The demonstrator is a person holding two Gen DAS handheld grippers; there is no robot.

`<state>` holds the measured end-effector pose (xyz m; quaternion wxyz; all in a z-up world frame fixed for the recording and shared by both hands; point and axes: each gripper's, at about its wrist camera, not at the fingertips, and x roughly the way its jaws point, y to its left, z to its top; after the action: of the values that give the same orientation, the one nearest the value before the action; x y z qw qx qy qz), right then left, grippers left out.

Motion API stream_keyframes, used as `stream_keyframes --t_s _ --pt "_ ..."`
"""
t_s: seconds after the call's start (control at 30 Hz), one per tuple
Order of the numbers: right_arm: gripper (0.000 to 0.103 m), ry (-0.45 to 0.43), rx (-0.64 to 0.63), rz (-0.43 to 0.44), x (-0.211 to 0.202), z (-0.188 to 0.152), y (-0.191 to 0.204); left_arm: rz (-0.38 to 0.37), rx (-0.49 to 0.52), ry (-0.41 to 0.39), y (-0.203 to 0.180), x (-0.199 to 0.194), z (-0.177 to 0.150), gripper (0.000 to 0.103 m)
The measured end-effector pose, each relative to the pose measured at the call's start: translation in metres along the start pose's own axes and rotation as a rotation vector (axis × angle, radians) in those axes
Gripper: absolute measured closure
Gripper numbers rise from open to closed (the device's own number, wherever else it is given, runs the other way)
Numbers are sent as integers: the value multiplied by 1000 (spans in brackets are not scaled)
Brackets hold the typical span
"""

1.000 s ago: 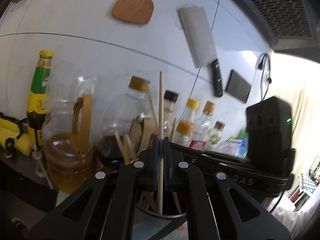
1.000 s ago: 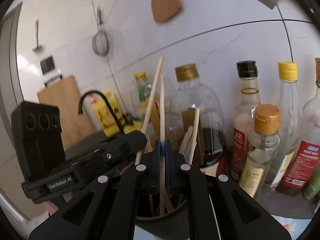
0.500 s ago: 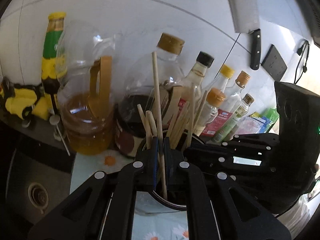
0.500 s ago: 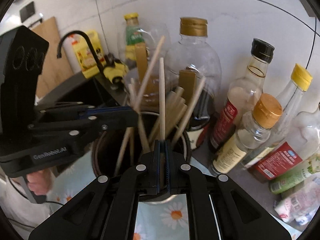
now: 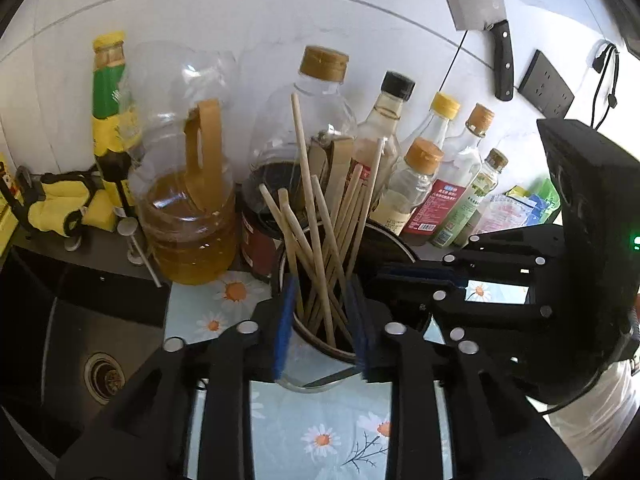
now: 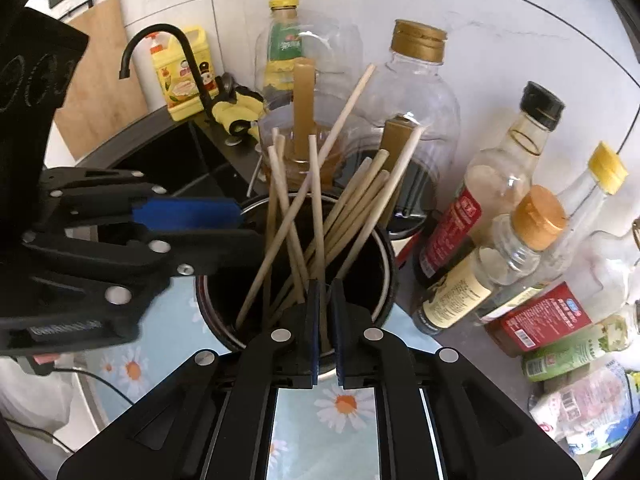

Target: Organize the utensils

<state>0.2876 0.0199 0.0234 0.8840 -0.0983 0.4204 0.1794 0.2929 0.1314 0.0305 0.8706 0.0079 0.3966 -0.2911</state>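
A dark round holder (image 5: 397,237) (image 6: 385,258) stands on a flowered mat, with several wooden chopsticks (image 5: 352,208) (image 6: 360,200) leaning in it. My left gripper (image 5: 320,320) (image 6: 248,230) hangs over the holder's near rim and its jaws are opening. The tall chopstick (image 5: 310,200) (image 6: 332,136) stands loose between its blue pads, which do not press on it. My right gripper (image 6: 325,312) (image 5: 380,284) reaches in from the other side. It is shut on an upright chopstick (image 6: 317,200) whose lower end is inside the holder.
Behind the holder stand two big oil jugs (image 5: 188,200) (image 6: 416,112) and a row of sauce bottles (image 5: 424,184) (image 6: 496,208). A sink (image 5: 100,376) and black faucet (image 6: 168,40) lie left. A cleaver (image 5: 476,0) hangs on the wall. Packets (image 6: 580,412) lie right.
Both grippers have tipped downward over the holder and carried their chopsticks into it. The left jaws have parted and let go of the tall chopstick; the right still holds its own.
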Motion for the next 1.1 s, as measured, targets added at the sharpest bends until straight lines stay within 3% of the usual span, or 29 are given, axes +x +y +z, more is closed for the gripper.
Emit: stream_keyframes --t_s 0.07,0.2,0.37,0.6,0.87,1.1 --pt "94 -12 -9 -22 -8 -2 -1 21 8 -21 -1 -11 0 62" --pt "67 -45 -22 -27 -26 -5 -3 50 14 -49 -2 -30 0 45" --pt "46 -102 -54 -32 -49 -14 0 109 6 -74 -7 -50 -5 28" --pt "17 -201 -117 -18 -86 -36 3 215 -25 -130 -23 -82 -22 15" --pt "13 -295 -183 40 -131 -70 3 286 -113 -176 -57 -113 -48 10" --pt "8 -380 -214 88 -170 -107 -7 382 -120 -215 -106 -126 -76 6"
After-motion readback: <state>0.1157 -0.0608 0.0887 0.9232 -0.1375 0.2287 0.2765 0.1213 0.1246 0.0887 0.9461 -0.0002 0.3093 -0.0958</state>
